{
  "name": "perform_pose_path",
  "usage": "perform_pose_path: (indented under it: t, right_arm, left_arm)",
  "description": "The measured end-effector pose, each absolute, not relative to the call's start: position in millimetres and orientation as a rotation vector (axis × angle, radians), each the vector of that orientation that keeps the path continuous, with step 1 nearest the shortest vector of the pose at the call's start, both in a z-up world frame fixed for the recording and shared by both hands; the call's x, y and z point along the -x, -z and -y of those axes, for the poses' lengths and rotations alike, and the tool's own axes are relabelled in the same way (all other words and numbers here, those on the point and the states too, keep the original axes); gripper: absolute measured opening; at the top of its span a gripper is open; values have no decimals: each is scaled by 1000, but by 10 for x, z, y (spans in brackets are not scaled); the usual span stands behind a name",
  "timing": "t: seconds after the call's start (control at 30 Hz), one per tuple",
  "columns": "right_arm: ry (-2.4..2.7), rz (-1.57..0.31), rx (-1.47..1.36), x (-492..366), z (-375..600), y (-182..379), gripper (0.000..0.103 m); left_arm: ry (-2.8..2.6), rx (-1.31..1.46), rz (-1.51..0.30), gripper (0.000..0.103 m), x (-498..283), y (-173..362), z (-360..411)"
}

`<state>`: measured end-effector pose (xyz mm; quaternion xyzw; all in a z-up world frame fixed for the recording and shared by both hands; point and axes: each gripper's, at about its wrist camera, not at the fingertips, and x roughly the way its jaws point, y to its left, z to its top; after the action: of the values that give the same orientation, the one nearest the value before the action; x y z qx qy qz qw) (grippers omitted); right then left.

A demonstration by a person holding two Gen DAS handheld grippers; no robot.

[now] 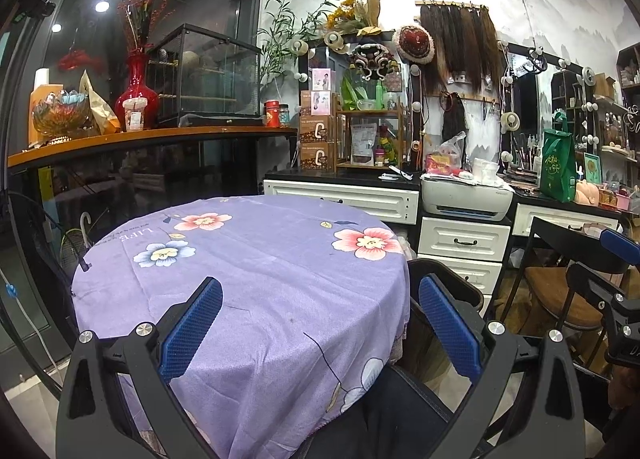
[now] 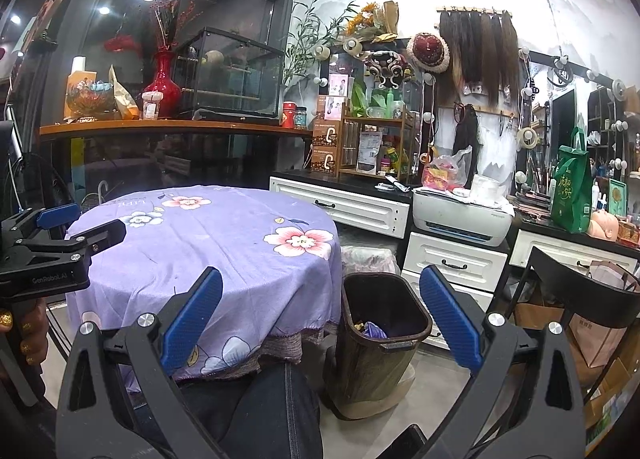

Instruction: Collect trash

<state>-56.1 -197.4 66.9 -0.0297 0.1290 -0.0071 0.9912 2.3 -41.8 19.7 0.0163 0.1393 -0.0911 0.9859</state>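
My left gripper [image 1: 320,323] is open over the near part of a round table [image 1: 256,259] covered with a purple flowered cloth, and nothing is between its blue pads [image 1: 192,331]. My right gripper [image 2: 320,319] is also open and empty, held over the table's right edge. Just right of the table stands a dark brown trash bin [image 2: 380,343] on the floor, between the right gripper's fingers in the right wrist view. Inside it lie purple and yellowish scraps [image 2: 374,329]. No loose trash shows on the cloth. Each gripper appears in the other's view: the left gripper [image 2: 92,225] and the right gripper [image 1: 612,263].
A person's leg [image 2: 280,411] in dark jeans sits under the table edge. White drawers [image 2: 452,259] with a printer [image 2: 460,219] line the back right. A black chair [image 2: 580,291] with paper bags stands at right. A cluttered wooden shelf [image 1: 140,137] runs along the left window.
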Motion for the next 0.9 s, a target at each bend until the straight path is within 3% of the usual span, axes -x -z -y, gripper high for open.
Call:
perform_pose_path:
  t: [0.9]
  right_arm:
    - [8,-267,58,556,1966,-649,97]
  left_arm:
    - [205,-39,-300,98,-59,-173,400]
